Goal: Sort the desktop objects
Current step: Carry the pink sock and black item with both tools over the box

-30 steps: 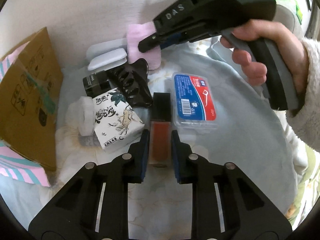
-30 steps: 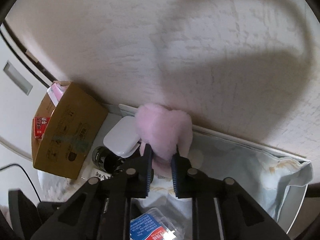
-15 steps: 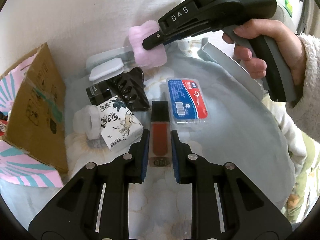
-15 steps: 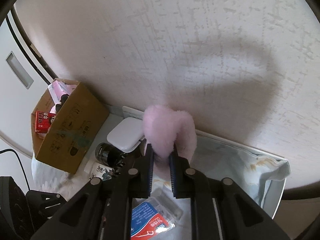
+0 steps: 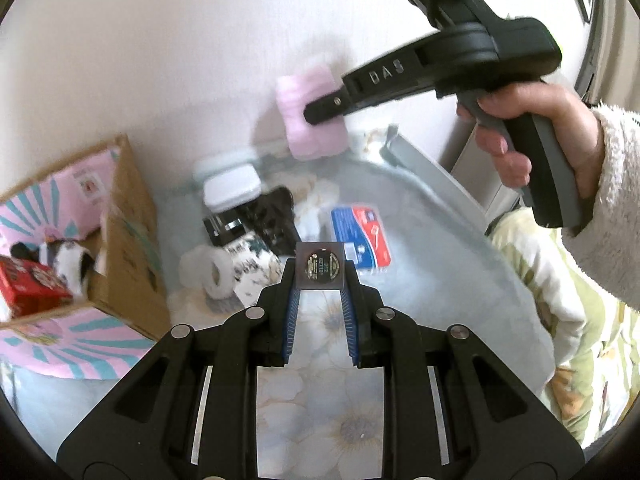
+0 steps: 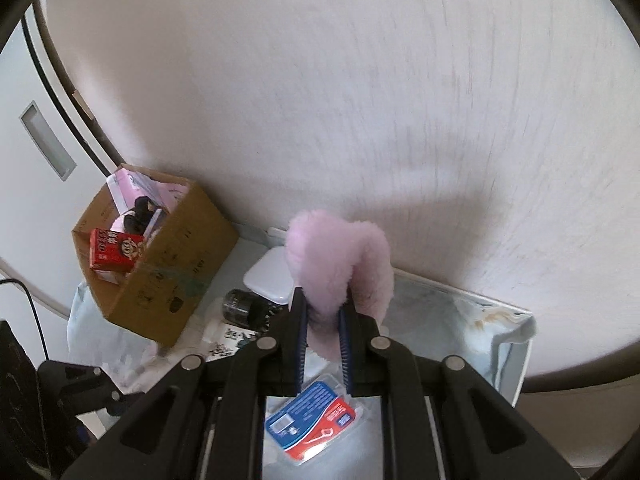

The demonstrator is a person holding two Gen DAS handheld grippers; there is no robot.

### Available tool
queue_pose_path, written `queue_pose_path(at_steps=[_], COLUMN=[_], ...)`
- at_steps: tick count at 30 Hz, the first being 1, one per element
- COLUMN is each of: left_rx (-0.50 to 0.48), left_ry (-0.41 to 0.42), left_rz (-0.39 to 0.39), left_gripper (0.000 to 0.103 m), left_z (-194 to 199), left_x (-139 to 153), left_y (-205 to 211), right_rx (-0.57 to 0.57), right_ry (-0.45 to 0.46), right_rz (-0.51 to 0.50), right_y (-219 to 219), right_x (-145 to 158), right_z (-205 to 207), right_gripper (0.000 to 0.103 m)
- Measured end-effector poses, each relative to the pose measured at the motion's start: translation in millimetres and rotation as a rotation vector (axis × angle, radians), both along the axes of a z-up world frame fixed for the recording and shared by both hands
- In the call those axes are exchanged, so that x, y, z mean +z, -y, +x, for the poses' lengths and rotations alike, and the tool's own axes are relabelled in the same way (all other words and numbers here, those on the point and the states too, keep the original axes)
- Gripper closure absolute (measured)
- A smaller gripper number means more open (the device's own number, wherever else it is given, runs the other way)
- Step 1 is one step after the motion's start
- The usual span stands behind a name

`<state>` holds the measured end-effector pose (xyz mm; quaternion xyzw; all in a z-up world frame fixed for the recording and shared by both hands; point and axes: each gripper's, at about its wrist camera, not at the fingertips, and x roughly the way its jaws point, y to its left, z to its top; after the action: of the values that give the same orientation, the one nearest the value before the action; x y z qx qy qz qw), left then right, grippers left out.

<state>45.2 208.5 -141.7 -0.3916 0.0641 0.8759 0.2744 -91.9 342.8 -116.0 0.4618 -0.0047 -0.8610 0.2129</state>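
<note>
My left gripper [image 5: 319, 276] is shut on a square-ended lip gloss tube [image 5: 320, 266], seen end-on with a round label, lifted above the table. My right gripper [image 6: 323, 304] is shut on a fluffy pink puff [image 6: 340, 256], held in the air in front of the wall. In the left wrist view the same right gripper [image 5: 320, 114] reaches in from the upper right with the pink puff [image 5: 310, 120] and a hand [image 5: 532, 120] around its handle. A cardboard box [image 5: 128, 240], [image 6: 160, 276] with a red packet and other items inside stands at the left.
On the floral cloth lie a blue-red floss pick box [image 5: 360, 236], [image 6: 316, 420], a black hair claw [image 5: 272, 216], a patterned tissue pack [image 5: 252, 268], a white tape roll [image 5: 212, 272], a black jar [image 6: 238, 304] and a white case [image 5: 230, 186]. The wall is close behind.
Both grippers have risen. The left one lifted the lip gloss off the cloth and tipped it end-on. The right one carried the pink puff higher, away from the table.
</note>
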Motion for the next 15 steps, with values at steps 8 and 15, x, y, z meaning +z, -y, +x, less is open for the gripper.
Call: queue_pose_path(at_steps=[8,15], left_rx=[-0.009,0.001], left_ry=[-0.074,-0.116], left_rz=[0.051,0.061], left_gripper=[0.085,0.085], left_z=[8,-7], left_x=[58,100], left_y=[25,63], right_rx=[0.016,0.069], right_ry=[-0.054,-0.094], right_rz=[0.03,0.046], right_y=[14,49], right_x=[48,90], right_z=[20,32], right_gripper=[0.09,0.09])
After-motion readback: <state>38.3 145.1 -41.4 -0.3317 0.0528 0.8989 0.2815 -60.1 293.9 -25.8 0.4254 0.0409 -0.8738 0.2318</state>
